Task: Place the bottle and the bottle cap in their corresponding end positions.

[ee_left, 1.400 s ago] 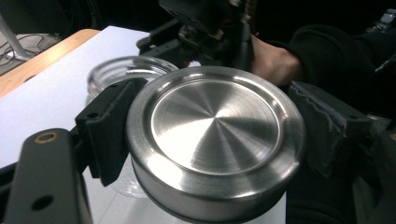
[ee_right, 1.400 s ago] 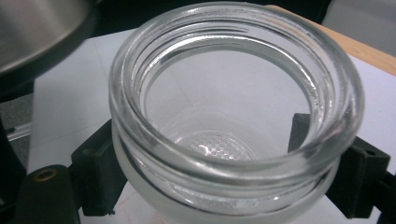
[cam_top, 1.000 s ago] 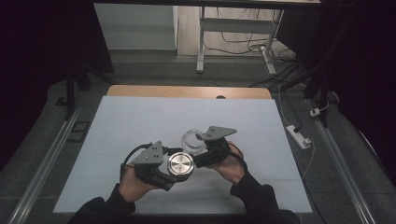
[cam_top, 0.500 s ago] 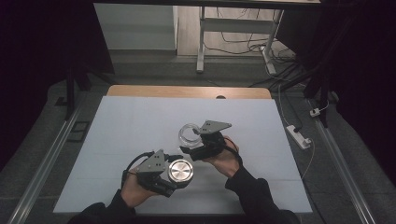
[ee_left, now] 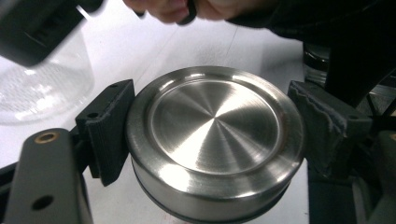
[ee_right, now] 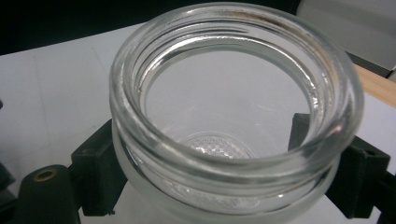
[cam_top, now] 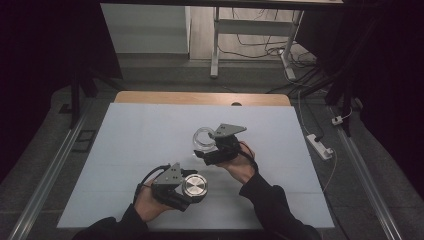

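Here, two claws at work over a pale table [cam_top: 125, 150]. Left gripper [cam_top: 186, 189]: pinching a round steel lid [cam_top: 194, 186], one jaw pressed to each side of its rim. In the left gripper view, lid [ee_left: 212, 140] sitting level between the jaws, brushed top face up, dark seal ring just visible under the lower edge. Beyond the left jaw there, blurred clear glass; beyond the lid's far edge, a hand and a dark sleeve.

Right gripper [cam_top: 207, 150]: clamped on a clear glass jar [cam_top: 204, 139], jaws against opposite sides just below the threaded neck. In the right gripper view, jar [ee_right: 233, 116] mouth open and facing up toward the camera, tilted slightly, dotted pattern showing on the glass bottom. Inside apparently empty. White tabletop behind the jar; past the right jaw, a strip of wooden edge.

From above, lid and jar apart, lid nearer the person and to the left of the right gripper, jar ahead of that gripper's jaws. Whether the jar's base touches the table: cannot tell.
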